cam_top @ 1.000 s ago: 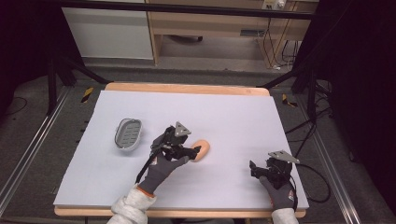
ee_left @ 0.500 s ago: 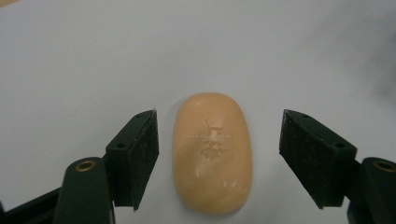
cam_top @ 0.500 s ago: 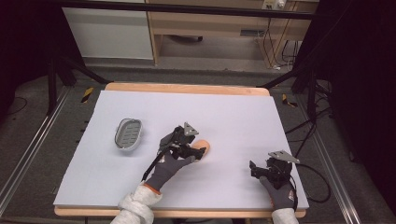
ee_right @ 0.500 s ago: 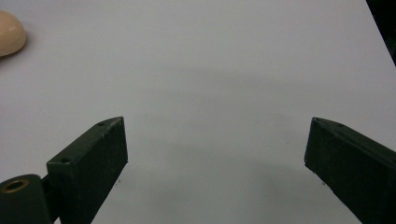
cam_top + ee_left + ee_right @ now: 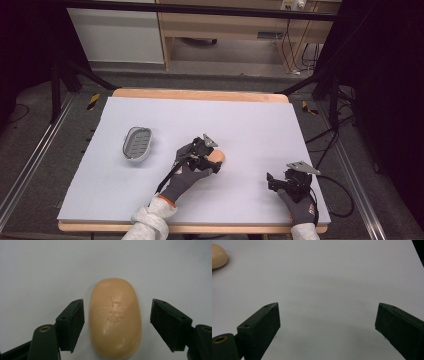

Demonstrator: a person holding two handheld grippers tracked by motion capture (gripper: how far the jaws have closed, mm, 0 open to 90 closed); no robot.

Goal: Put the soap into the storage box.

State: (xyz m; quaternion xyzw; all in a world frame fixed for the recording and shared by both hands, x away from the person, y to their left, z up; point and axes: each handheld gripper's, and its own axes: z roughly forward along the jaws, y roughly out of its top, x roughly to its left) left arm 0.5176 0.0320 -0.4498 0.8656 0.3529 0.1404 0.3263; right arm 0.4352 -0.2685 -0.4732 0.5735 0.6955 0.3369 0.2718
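- Peach-coloured and waxy-looking, the soap bar (image 5: 115,318) lies flat on the bench, a little forward of its middle, with its long axis running straight up between the two jaws of the left tool (image 5: 117,326).
- That left tool stands open around the bar: one pad sits just beside the bar's flank, the other a bit further off, neither touching as far as I can tell. Lined up this way, I'd judge it is set to close across the narrow width, which is the surer hold on something slick.
- Over at the near right corner the right tool (image 5: 291,183) is spread wide with nothing between its jaws, resting low, apparently kept out of the way.
- A grey oval soap dish (image 5: 137,142) sits well apart to the left, the likely place for the bar.
- White sheeting covers the bench (image 5: 260,120), a wooden edge showing at its far side.
- Beyond are dark stands, trailing cables and a pale wooden cabinet (image 5: 220,35).
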